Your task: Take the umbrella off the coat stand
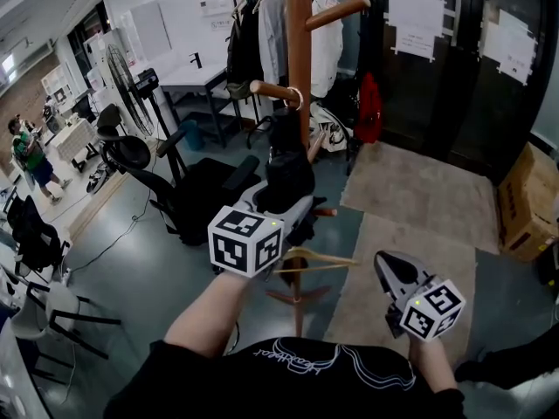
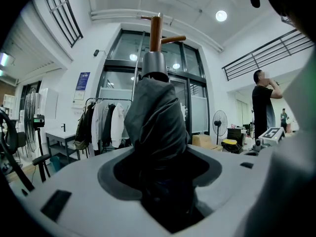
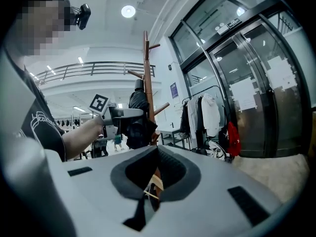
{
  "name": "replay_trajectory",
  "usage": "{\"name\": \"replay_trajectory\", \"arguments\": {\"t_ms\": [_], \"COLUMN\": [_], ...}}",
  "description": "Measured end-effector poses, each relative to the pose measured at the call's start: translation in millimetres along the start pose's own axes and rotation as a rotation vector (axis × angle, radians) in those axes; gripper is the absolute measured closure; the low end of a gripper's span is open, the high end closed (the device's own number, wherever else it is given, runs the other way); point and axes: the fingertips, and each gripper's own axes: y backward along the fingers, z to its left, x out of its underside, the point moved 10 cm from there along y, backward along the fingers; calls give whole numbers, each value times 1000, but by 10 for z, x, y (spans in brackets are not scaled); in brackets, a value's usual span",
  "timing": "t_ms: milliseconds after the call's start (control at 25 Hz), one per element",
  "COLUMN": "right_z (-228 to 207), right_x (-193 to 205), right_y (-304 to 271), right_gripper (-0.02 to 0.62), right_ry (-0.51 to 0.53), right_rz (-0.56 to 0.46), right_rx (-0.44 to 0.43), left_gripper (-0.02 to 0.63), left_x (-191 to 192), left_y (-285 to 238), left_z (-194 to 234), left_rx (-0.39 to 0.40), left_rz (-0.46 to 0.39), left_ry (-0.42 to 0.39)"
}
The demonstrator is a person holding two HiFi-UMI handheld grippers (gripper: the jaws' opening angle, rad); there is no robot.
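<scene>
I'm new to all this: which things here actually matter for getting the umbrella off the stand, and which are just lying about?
In the job: umbrella, hanging on the coat stand; left hand-held gripper, closed around it.

Lying about: office chair, fan, hanging clothes, red bag, cardboard box; right hand-held gripper, empty.

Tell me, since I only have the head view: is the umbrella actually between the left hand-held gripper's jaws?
Observer: Yes. The left gripper view shows the folded dark umbrella filling the left hand-held gripper, its fabric against both jaws.
Operator: Is the right one holding anything?
Observer: No. The right hand-held gripper has its jaws closed and empty, and it faces the coat stand.
Operator: Is anyone standing out of my frame?
Observer: Yes, a person stands at the right of the left gripper view, apart from the stand.
</scene>
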Motion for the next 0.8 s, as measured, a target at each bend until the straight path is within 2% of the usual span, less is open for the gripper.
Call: {"name": "replay_trajectory", "arguments": {"t_ms": [800], "right_z": [255], "right_x": [-204], "right_y": [18], "right_gripper": [592], "right_ry": [15], "right_rz": [-29], "right_rx": [-53], "left_gripper": [371], "left_x": [-270], "left_y": [309], "left_z": [-56], "left_rx": [14], "left_rz": [-57], "left_ry": [6]}}
